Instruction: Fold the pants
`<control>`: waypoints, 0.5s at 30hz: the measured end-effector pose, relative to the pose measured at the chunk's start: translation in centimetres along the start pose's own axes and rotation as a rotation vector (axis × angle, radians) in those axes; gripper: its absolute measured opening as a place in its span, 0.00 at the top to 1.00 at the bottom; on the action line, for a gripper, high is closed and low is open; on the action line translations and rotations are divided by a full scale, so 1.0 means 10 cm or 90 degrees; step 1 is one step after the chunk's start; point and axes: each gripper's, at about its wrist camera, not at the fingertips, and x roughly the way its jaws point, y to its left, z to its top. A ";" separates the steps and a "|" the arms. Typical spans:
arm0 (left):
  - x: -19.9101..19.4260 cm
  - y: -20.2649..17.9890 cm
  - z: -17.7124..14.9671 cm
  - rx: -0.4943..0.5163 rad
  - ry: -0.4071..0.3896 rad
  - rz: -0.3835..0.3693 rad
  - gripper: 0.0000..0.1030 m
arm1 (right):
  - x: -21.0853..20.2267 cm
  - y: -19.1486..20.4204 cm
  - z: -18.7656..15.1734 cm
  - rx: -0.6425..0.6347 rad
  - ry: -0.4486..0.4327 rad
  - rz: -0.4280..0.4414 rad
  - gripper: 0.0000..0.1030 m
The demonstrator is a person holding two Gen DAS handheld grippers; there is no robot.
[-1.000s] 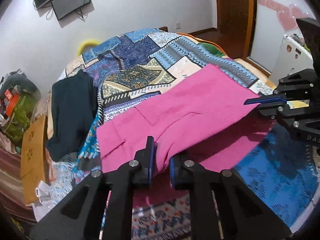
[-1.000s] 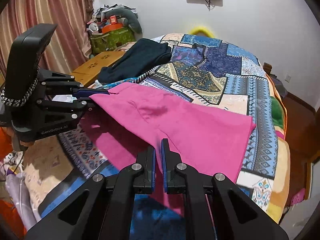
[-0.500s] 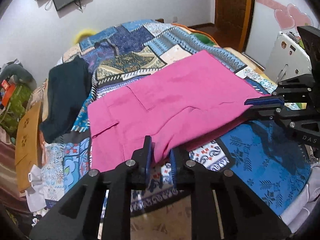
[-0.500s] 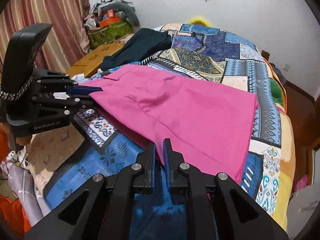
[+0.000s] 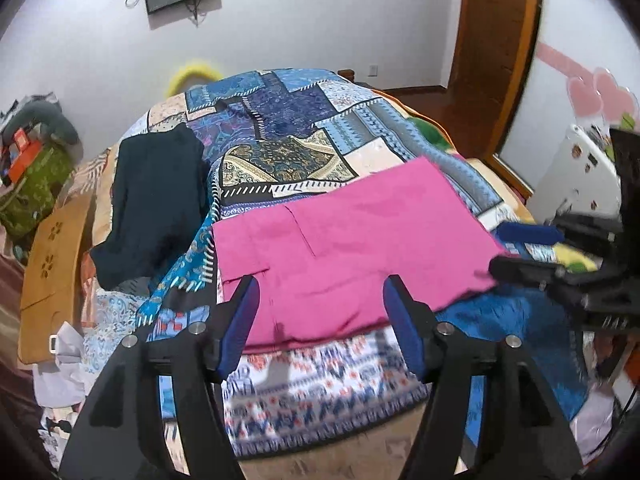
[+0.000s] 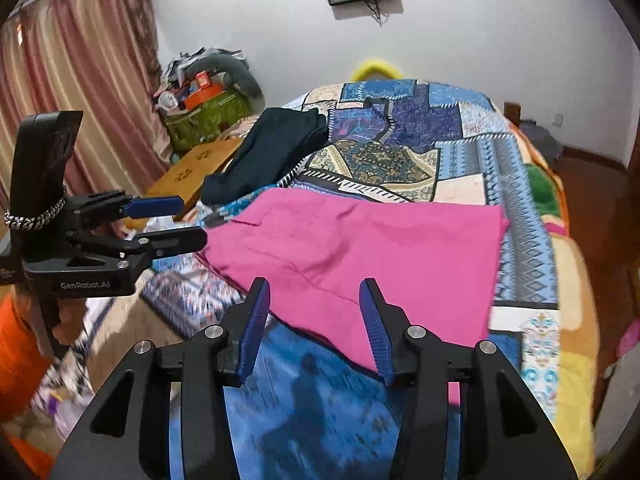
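Lying folded pink pants (image 5: pixel 352 248), dark garment (image 5: pixel 156 204) beside

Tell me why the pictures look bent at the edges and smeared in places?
Both views use a fisheye lens: dark corners, walls and bed bulging. Left view: the other tool at right is motion-smeared, as is the blue quilt patch beneath it; the pants are fairly sharp. Right view: the near quilt under the right tool is blurred, with a soft shadow.
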 end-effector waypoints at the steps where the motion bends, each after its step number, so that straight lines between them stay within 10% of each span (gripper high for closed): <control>1: 0.05 0.03 0.03 -0.002 0.004 -0.003 0.37 | 0.06 -0.02 0.03 0.012 0.005 0.005 0.58; 15: 0.99 0.42 -0.14 -0.043 0.138 0.005 0.35 | 0.81 -0.34 -0.18 0.054 0.145 -0.023 0.57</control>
